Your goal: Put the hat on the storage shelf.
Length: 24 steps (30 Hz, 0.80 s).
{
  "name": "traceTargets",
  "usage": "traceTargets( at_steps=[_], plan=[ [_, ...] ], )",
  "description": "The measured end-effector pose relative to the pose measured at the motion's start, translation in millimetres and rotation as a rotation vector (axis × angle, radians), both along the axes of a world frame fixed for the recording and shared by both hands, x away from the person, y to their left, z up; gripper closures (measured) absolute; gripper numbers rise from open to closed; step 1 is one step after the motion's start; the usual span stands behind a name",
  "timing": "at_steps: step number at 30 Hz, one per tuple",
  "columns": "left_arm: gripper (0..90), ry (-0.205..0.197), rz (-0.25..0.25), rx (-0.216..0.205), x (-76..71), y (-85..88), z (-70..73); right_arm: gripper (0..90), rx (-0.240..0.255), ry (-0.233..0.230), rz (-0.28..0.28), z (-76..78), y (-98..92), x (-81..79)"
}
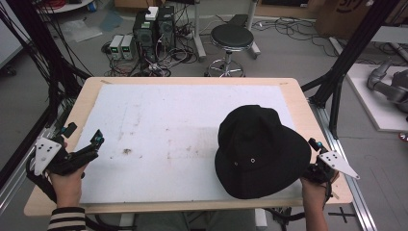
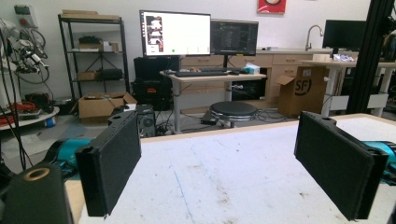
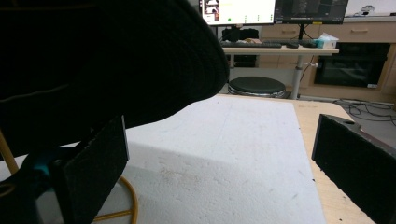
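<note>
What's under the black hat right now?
The hat rests on the white pad, beside the right tool. Its raised brim shows bare pad beneath; anything under the crown is hidden.

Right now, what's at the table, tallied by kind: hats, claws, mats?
Black hat: 1
White mat: 1
Claws: 2, the left claw with jaws apart, and the right claw at the hat's brim, jaws apart
Total: 4

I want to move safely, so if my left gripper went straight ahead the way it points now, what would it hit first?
Probably nothing: the left gripper is open and points across the bare white mat, with the far table edge and floor beyond.
</note>
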<state>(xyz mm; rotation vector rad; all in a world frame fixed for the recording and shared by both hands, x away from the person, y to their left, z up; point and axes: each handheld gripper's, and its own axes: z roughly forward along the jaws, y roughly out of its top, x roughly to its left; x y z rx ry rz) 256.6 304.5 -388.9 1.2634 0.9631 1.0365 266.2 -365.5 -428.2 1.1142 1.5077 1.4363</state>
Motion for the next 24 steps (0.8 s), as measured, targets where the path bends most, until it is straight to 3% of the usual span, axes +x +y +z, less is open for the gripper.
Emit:
traceTargets(
  at_steps=[24],
  plan=[
    [15.0,-0.002,-0.017,0.007,-1.2,-2.9,-1.7,3.4,0.008,-0.003,0.008,0.5,-0.9,-1.5]
  ],
)
